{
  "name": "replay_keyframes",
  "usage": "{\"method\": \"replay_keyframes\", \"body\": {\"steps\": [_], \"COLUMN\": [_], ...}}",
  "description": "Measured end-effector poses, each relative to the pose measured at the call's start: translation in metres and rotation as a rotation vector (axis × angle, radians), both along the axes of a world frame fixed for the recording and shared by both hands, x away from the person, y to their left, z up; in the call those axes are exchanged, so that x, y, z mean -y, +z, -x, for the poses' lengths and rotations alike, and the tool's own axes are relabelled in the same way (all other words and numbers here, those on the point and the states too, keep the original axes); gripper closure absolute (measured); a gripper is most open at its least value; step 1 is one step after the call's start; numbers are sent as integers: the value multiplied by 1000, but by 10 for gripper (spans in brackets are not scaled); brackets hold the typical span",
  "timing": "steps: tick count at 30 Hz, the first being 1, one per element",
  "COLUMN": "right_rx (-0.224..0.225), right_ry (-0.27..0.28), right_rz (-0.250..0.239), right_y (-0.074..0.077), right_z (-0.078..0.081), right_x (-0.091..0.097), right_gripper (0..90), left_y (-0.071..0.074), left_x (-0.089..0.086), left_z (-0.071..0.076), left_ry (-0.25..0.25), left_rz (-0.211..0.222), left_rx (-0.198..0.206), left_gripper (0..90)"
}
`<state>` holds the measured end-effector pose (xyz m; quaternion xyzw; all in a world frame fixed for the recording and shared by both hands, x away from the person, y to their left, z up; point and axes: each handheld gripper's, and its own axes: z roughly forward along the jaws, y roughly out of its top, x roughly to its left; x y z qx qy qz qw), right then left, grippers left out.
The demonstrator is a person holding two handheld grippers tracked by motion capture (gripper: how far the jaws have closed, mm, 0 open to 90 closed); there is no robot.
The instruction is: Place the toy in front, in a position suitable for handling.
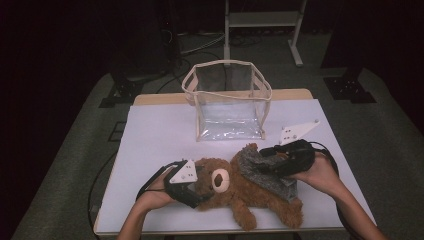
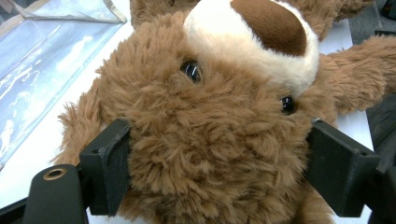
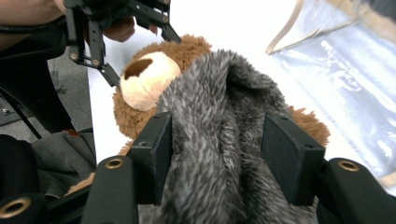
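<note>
Right now my left gripper (image 1: 194,186) clamps the teddy bear's (image 1: 235,192) head, one jaw pressed into the fur on either side (the eyes and pale muzzle sit just past the pads in the left gripper view). That bear lies on its back on the white table (image 1: 155,145), at about six o'clock from the clear bag (image 1: 229,100). My right gripper (image 1: 277,160), at three o'clock from the muzzle, has its jaws part-open around a fold of the grey fuzzy garment (image 1: 265,175) on the bear's body.
</note>
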<state>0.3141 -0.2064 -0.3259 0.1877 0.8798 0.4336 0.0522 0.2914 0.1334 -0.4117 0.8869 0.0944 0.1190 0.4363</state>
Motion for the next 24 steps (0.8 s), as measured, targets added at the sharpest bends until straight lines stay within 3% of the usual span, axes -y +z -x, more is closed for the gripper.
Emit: {"method": "replay_keyframes", "body": {"steps": [4, 8, 13, 17, 22, 24], "right_rx": [42, 119, 107, 78, -13, 8], "right_ry": [-10, 3, 47, 37, 56, 45], "right_rz": [-2, -7, 55, 96, 116, 143], "right_y": [16, 28, 18, 1, -15, -20], "right_z": [6, 16, 10, -4, -12, -12], "right_x": [4, -6, -29, -36, -35, -37], "right_gripper": [408, 568, 665, 675, 520, 480], "left_y": [1, 1, 0, 0, 0, 0], "left_x": [0, 1, 1, 0, 1, 2], "left_z": [0, 0, 0, 0, 0, 0], "left_ry": [1, 4, 3, 2, 3, 4], "left_rz": [-10, -5, -5, -5, -1, -2], "left_rx": [1, -3, -1, -1, -1, 2], "left_gripper": [176, 175, 174, 174, 174, 168]}}
